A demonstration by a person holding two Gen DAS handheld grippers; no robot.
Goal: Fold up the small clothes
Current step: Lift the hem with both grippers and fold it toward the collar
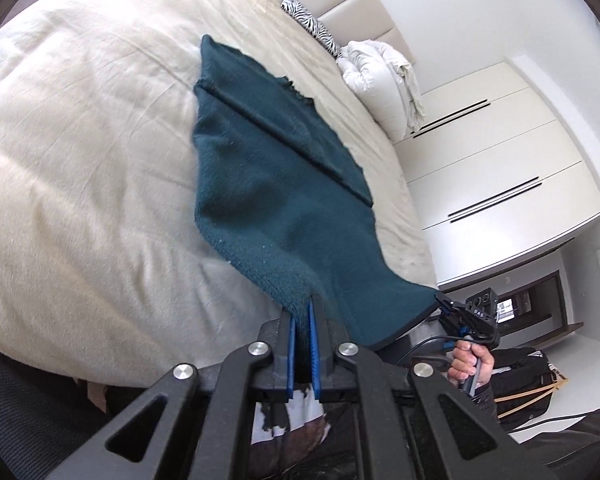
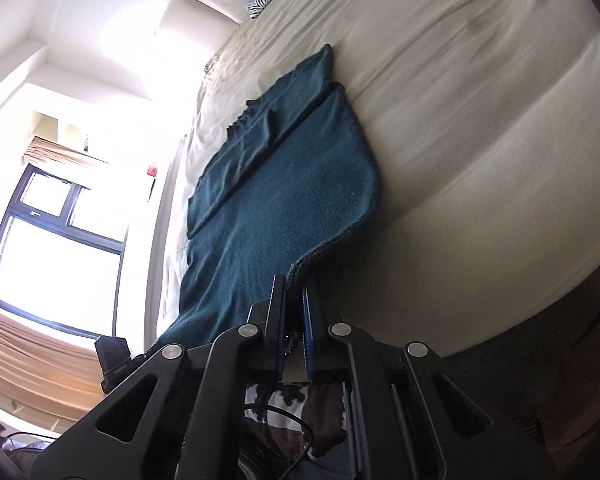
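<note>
Fingers of my left gripper [image 1: 303, 312] clamp one near corner of the teal garment [image 1: 276, 184]; my right gripper [image 2: 294, 292] clamps the other. Beyond, I see the garment stretching across the cream bed [image 1: 80, 140].

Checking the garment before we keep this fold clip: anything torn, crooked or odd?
One thing: the teal garment's far edge looks ragged and uneven, not a clean hem. Both the left gripper and right gripper are shut on its near corners; otherwise nothing stands out.
</note>
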